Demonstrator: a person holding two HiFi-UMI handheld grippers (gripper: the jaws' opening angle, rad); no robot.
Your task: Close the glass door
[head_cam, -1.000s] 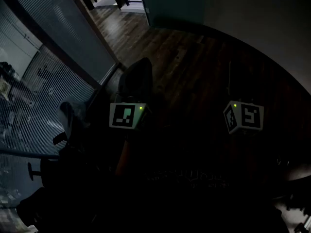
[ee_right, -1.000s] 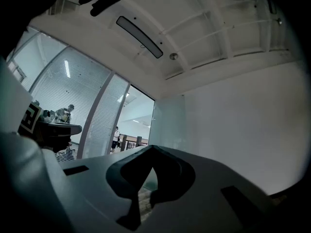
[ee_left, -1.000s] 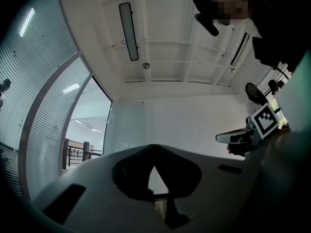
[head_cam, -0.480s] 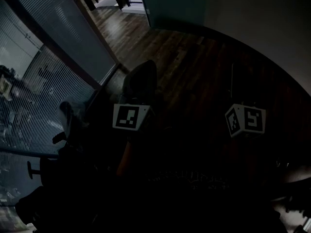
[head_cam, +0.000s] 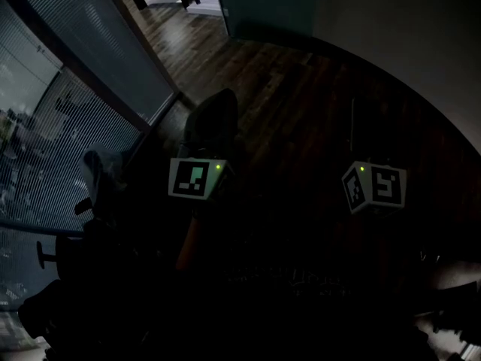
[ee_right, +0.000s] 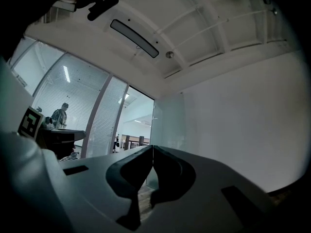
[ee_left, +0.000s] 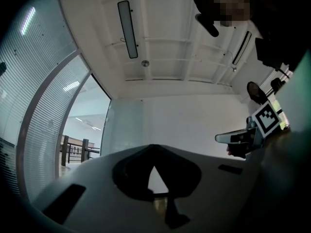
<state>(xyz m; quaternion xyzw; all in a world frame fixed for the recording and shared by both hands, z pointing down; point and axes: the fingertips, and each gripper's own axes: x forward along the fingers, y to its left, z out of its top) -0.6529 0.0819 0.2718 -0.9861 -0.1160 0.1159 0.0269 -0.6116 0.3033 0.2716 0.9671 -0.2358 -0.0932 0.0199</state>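
The glass door is a teal frosted panel that stands swung open at the far end of the dark wooden floor. It also shows in the left gripper view and the right gripper view, beside the lit doorway. My left gripper and right gripper are held side by side, well short of the door and pointing towards it. The left gripper has its tips together with nothing between them. Likewise the right gripper is shut and empty.
A glass wall with blinds runs along the left, with dark office-chair shapes at its foot. A white wall bounds the right. Wooden floor lies ahead. A person stands behind the glass wall.
Both grippers have crept slightly along the floor towards the door, staying side by side. The glass wall has slid a little left in the head view. Jaws are unchanged.
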